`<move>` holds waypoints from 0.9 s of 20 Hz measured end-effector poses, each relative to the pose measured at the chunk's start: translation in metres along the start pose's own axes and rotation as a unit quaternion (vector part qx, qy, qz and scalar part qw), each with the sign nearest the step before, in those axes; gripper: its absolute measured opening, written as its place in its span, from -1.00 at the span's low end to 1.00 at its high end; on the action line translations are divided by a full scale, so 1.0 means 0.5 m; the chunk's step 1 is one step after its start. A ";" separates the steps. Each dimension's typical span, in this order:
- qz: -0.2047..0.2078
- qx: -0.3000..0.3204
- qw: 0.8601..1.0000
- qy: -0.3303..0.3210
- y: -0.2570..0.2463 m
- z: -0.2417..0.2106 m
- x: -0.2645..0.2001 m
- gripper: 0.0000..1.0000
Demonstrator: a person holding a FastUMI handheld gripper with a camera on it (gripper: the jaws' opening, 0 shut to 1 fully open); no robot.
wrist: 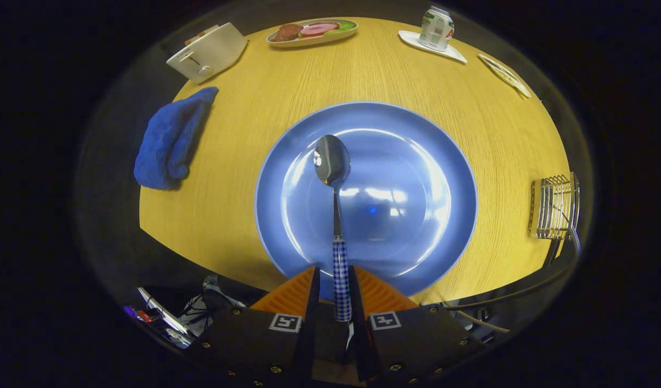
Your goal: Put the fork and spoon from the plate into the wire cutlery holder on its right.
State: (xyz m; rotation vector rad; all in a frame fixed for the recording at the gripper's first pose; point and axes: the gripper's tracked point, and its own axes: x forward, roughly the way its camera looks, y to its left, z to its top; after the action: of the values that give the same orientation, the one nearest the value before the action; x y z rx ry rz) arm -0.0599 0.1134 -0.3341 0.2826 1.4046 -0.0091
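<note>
Holding the spoon by its checked handle, the gripper sits at bottom centre of the frame with both fingers closed against the handle sides. The bowl of the spoon points up-frame over the middle of the blue plate; whether it is lifted off or resting on the plate, cannot tell. No fork visible on the plate; something thin seems to stand in the wire cutlery holder at the right edge of the frame, too small to say what.

Risks from here, as judgement:
- Grip is at the handle's tail end, so the long lever ahead of the fingers can pivot down under the weight of the bowl. A fast swing right makes it worse.
- The handle looks narrow and smooth; with only a short length caught between the fingers it could slip out, dropping onto the plate or the wooden table.
- The holder sits well apart to the right, close to the table edge. A sideways knock from the spoon tip could tip it or push it off.
- Wire gaps: the bowl could catch on a wire on entry instead of going inside.
- The spoon must go from lying flat to near-upright; releasing before that likely bounces it out.

The blue cloth, toaster, food plate and can lie up-frame and left, clear of the path.
</note>
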 end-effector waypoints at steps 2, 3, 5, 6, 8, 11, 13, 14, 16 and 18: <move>0.006 -0.009 1.000 0.013 -0.001 -0.002 0.009 -0.86; 0.007 -0.014 1.000 0.018 -0.006 -0.001 0.006 -0.85; 0.007 -0.031 0.999 0.012 -0.017 0.009 -0.006 -0.86; 0.005 -0.045 0.999 0.008 -0.029 0.014 -0.017 -0.86; 0.008 -0.071 0.997 0.023 -0.048 0.005 -0.043 -0.85; -0.003 -0.107 0.993 0.059 -0.106 -0.018 -0.097 -0.85; -0.016 -0.121 0.990 0.076 -0.148 -0.030 -0.125 -0.85; -0.021 -0.123 0.989 0.084 -0.164 -0.036 -0.138 -0.86; -0.025 -0.125 0.988 0.092 -0.186 -0.048 -0.159 -0.85; -0.027 -0.123 0.987 0.097 -0.214 -0.063 -0.193 -0.85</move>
State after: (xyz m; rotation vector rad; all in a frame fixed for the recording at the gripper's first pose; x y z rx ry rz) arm -0.1254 0.0008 -0.2649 0.0410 1.5880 0.1493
